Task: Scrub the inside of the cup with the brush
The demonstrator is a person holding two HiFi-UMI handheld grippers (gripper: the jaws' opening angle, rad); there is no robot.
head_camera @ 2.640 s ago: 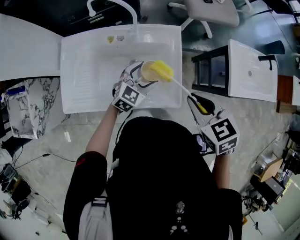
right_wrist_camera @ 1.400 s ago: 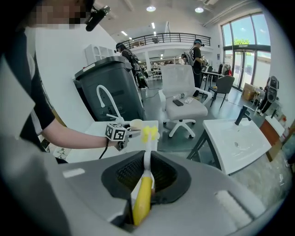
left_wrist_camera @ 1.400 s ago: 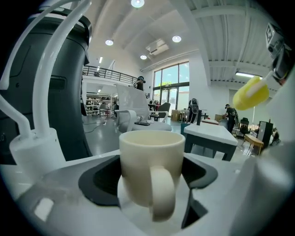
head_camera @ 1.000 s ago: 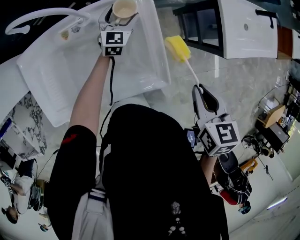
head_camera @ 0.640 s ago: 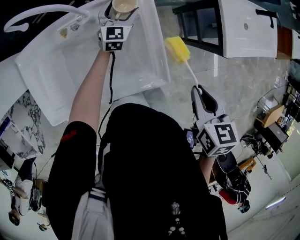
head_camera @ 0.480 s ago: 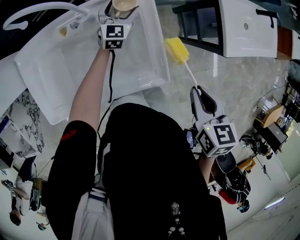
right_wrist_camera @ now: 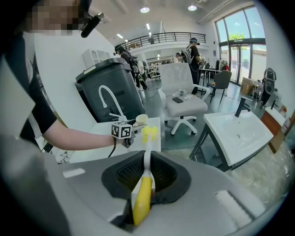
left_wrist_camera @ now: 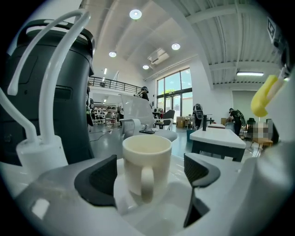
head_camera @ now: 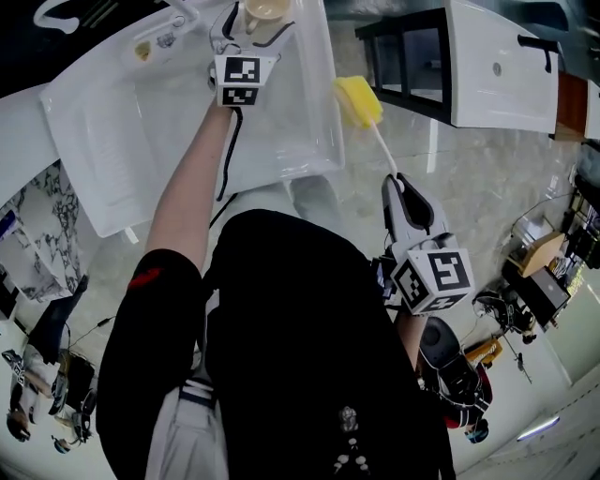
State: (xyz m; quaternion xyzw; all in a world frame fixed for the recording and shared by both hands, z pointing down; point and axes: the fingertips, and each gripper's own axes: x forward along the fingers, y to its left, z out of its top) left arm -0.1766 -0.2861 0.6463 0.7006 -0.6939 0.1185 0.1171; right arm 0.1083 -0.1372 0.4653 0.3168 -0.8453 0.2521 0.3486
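A cream cup (left_wrist_camera: 146,159) stands upright on the white sink's (head_camera: 187,112) back ledge, handle toward the camera. My left gripper (left_wrist_camera: 152,174) has a jaw on each side of it; the jaws are opening and a gap shows between each pad and the cup. The head view puts the cup (head_camera: 265,8) at the top edge, just beyond the left gripper (head_camera: 255,28). My right gripper (head_camera: 401,187) is shut on the brush handle (right_wrist_camera: 143,198), out to the right of the sink. The brush's yellow sponge head (head_camera: 357,101) hangs past the sink's right rim.
A white faucet (left_wrist_camera: 50,69) rises left of the cup with a dark bin (left_wrist_camera: 69,92) behind it. A second white sink on a dark frame (head_camera: 502,66) stands at the right. An office chair (right_wrist_camera: 182,92) is behind the sinks. Marble floor lies below.
Since the earliest frame the brush has come out of the cup, and the cup has gone to the sink's far right corner. Over the last second both grippers have barely moved.
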